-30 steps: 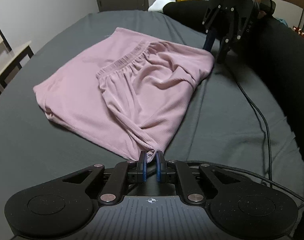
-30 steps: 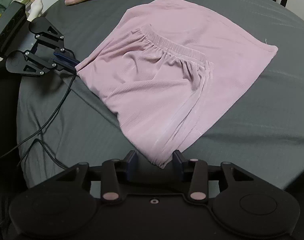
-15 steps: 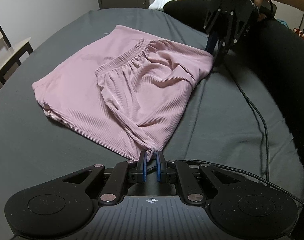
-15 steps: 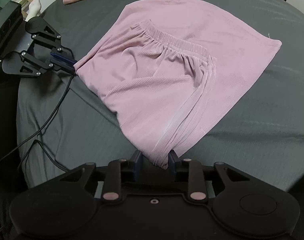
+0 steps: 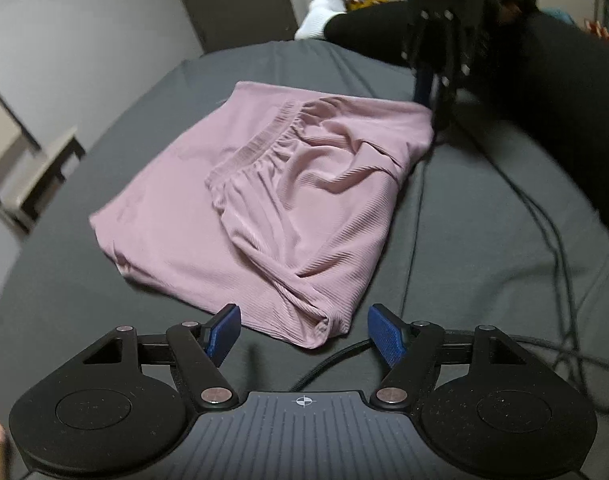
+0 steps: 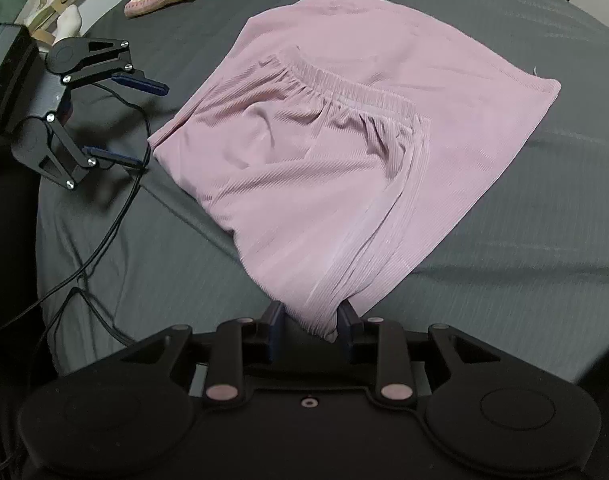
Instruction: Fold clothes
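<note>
A pair of pink ribbed shorts (image 5: 288, 200) with a gathered elastic waistband (image 6: 344, 84) lies on a dark grey bedsheet (image 6: 504, 272), already folded over once, so the fold looks partly done with tidying left. The left gripper (image 5: 304, 330) is spread wide and holds nothing, with the shorts' near corner lying between its blue pads. The right gripper (image 6: 309, 318) has its jaws narrowed around the opposite corner, seemingly pinching the soft, wrinkled cloth.

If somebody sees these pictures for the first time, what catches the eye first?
The pink folded garment spread in the middle of the dark grey bed sheet. Next, the left gripper with blue jaws wide open at the garment's near corner, and the right gripper with fabric between its jaws.
</note>
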Available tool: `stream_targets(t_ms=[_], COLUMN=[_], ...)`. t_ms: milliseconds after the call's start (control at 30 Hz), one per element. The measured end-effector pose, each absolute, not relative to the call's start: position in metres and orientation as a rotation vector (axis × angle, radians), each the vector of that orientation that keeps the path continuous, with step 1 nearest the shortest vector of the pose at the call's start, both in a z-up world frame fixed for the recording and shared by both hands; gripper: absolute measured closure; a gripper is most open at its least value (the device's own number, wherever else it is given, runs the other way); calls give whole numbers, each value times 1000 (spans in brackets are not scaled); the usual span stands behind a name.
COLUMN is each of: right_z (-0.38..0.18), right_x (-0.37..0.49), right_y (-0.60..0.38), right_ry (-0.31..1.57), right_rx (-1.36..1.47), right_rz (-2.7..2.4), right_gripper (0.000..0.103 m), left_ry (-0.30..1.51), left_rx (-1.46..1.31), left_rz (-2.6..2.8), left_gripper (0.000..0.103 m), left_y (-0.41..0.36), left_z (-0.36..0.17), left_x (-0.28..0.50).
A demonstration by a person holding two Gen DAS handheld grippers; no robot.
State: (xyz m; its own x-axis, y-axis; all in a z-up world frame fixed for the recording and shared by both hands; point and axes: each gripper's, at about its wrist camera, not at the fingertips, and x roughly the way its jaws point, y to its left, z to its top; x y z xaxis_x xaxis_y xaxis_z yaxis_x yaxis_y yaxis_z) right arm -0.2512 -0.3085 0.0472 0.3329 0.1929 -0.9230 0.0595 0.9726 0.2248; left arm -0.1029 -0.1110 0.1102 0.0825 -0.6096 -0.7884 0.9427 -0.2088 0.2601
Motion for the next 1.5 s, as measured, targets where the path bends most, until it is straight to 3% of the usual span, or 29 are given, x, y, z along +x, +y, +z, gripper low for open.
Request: stream_targets(t_ms=[33, 67, 100, 167, 300, 367, 633, 933, 1133, 1300, 1367, 1433, 1500], right_z=[48, 48, 48, 48, 47, 47, 77, 44, 69, 49, 55, 65, 73], right_x=[-252, -252, -251, -250, -249, -249, -255, -256, -263, -264, -268, -275, -280], right_y=[-308, -307, -307, -306, -305, -302, -288, -297, -301, -294, -293, -282, -260], right_ry=[1231, 1233, 1233, 1236, 1227, 1228, 1261, 1360, 1309, 1406, 1388, 1338, 1265], right_rx=[228, 223, 217, 208, 183, 162, -146, -124, -163, -179, -173, -253, -382], right_rz=[85, 85, 81, 78, 71, 67, 19, 38, 28, 31, 32, 13, 12], right_gripper=[74, 74, 74, 73, 77, 95, 96, 96, 96, 87, 65, 56, 53], left_ry=[455, 459, 464, 494, 525, 524, 533, 581, 549, 580, 584, 599, 577], left_rx=[1010, 1027, 1047, 1073, 1065, 1068, 1051, 1085, 1032, 1058, 1052, 1040, 1046], left_rz=[-1512, -1520, -1518, -1514, -1505, -1473, -1439, -1410, -1392, -1372, -1346, -1337, -1316], left_gripper=[43, 64, 79, 93, 101, 102, 102, 102, 102, 101, 101, 101, 89], left_y=[-113, -114, -116, -118, -119, -120, -101, -97, -88, -95, -95, -90, -84], left_z=[110, 109, 108, 105, 104, 102, 130, 104, 116, 105, 104, 106, 110], left_x=[-105, -106, -107, -107, -105, -107, -98, -90, -83, -87, -86, -86, -88])
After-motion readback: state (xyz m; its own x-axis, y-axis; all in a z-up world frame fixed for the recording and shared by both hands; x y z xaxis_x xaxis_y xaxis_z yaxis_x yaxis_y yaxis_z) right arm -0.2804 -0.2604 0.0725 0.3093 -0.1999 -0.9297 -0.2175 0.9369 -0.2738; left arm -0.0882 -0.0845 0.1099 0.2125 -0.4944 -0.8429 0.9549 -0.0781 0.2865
